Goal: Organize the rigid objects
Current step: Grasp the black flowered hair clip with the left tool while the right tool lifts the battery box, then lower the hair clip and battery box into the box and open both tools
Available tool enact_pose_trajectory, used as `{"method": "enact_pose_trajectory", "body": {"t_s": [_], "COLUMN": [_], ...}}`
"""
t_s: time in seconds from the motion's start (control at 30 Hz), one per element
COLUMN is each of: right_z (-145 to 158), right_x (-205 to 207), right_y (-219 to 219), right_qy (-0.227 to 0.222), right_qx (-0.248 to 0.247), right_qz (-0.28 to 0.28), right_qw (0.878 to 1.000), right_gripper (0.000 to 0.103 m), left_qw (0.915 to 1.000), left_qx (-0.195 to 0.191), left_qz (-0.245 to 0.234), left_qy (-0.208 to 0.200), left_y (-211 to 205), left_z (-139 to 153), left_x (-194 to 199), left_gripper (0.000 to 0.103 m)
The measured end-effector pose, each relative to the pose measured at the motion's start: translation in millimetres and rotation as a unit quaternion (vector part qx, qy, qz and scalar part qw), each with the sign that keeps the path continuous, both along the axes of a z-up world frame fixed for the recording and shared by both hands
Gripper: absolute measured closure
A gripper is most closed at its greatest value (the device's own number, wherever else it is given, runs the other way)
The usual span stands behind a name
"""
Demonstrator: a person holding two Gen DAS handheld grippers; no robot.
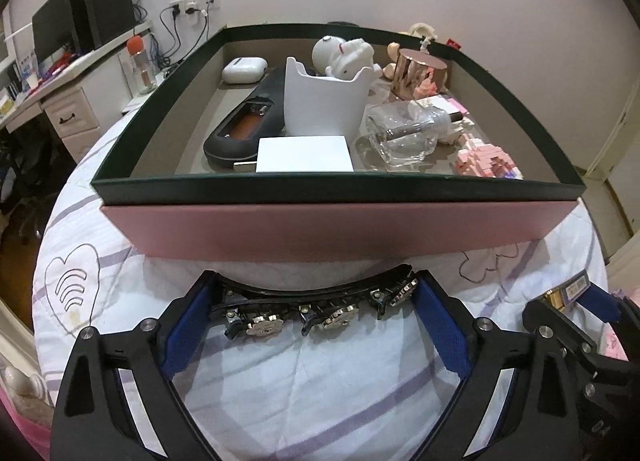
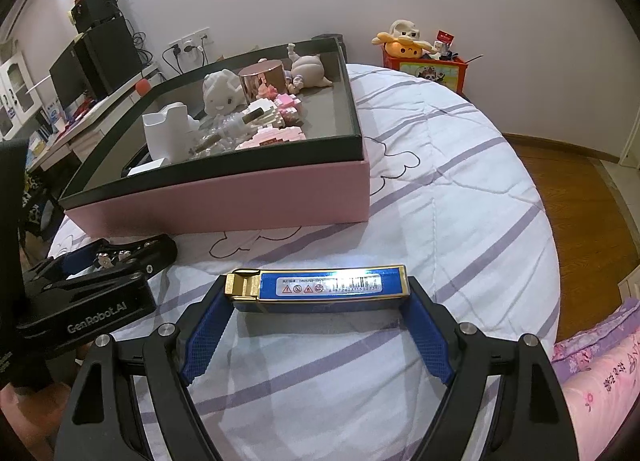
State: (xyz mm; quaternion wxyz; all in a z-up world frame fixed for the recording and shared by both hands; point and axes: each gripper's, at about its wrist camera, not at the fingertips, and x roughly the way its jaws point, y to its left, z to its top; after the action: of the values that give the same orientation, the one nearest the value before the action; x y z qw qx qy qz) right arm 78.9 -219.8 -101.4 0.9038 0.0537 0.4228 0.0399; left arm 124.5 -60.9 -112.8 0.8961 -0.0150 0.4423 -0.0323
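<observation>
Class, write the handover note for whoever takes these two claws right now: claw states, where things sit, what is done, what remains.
Left claw: shut on the black hair clip, just above the quilt, short of the pink box.
Right claw: shut on the blue and gold box, also over the quilt.
Done: white cup, glass bottle and pink blocks already lie in the pink box.
Left: place both held items inside.

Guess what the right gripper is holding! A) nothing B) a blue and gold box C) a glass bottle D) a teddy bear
B: the right gripper is shut on a blue and gold box, its two blue pads pressing the box's ends above the bed sheet.
</observation>
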Motion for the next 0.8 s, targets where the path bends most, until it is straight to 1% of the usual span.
{"method": "enact_pose_trajectory", "body": {"t_s": [0.2, 0.3, 0.4, 0.47, 0.57, 0.7, 0.8], "right_z": [5.3, 11.3, 24.3, 37.2, 60.5, 86.8, 102.6], "right_x": [-4.9, -7.0, -7.5, -6.2, 0.1, 13.5, 29.6], "right_y": [1.8, 4.5, 9.1, 12.1, 16.5, 21.0, 24.2], "right_qy": [0.0, -0.001, -0.011, -0.022, -0.045, -0.07, -0.082], "right_qx": [0.0, 0.005, 0.01, 0.011, 0.008, -0.004, -0.013], "right_qz": [0.003, 0.008, 0.015, 0.022, 0.032, 0.038, 0.042], "right_qw": [1.0, 1.0, 1.0, 0.999, 0.998, 0.997, 0.996], "right_gripper": [0.02, 0.02, 0.02, 0.02, 0.02, 0.02, 0.02], "left_qw": [0.9998, 0.9997, 0.9994, 0.9989, 0.9976, 0.9957, 0.9948], "left_qx": [0.001, -0.002, -0.006, -0.012, -0.012, -0.008, -0.002], "left_qz": [0.001, 0.006, 0.012, 0.013, 0.008, -0.004, -0.012], "left_qy": [-0.018, -0.023, -0.033, -0.044, -0.068, -0.092, -0.101], "left_y": [16.4, 33.1, 49.9, 58.9, 65.0, 65.1, 63.4], "left_z": [12.7, 22.7, 39.4, 55.3, 82.4, 110.2, 118.5], "left_x": [-26.5, -37.0, -41.5, -41.3, -34.4, -11.9, 6.5], "left_gripper": [0.007, 0.007, 0.007, 0.007, 0.007, 0.007, 0.007]}}
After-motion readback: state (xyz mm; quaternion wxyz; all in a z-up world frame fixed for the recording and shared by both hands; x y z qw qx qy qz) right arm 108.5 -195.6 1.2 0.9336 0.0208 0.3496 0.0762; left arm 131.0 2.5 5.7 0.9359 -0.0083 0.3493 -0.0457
